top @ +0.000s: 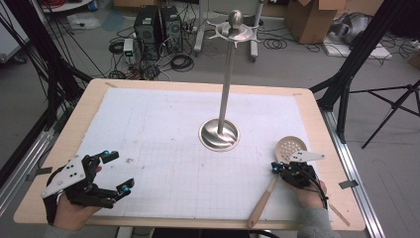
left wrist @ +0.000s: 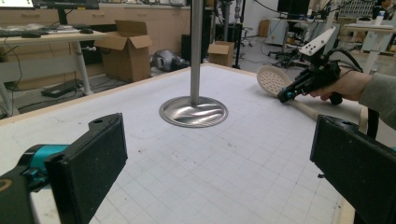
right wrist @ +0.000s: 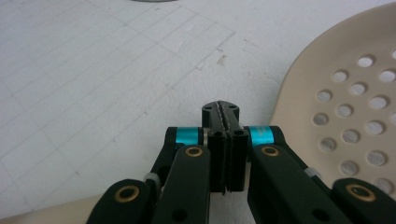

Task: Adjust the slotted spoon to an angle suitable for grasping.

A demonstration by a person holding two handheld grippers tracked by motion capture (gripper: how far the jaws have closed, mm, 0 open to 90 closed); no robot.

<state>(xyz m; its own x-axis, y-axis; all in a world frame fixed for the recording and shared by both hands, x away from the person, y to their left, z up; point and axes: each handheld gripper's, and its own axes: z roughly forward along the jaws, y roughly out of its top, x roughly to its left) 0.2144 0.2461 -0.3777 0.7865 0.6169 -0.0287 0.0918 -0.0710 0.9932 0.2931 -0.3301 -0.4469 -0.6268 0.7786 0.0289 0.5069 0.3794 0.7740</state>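
Observation:
A beige slotted spoon (top: 291,145) with a wooden handle lies at the table's front right, bowl pointing away. My right gripper (top: 275,167) hovers over the spoon's neck. In the right gripper view its pads (right wrist: 220,109) are pressed together with nothing between them, and the perforated bowl (right wrist: 350,102) lies just to their right. A metal utensil stand (top: 219,134) with a round base, tall pole and hooked top rises mid-table. My left gripper (top: 119,172) rests at the front left, open, with bare mat between its jaws (left wrist: 215,158). The left gripper view shows the stand's base (left wrist: 193,112), the spoon (left wrist: 270,79) and the right gripper (left wrist: 285,96).
A white gridded mat (top: 173,129) covers most of the wooden tabletop. Beyond the far edge, computer towers (top: 158,25), cables and cardboard boxes (top: 312,17) sit on the floor. Black tripod legs (top: 391,106) stand to the right of the table.

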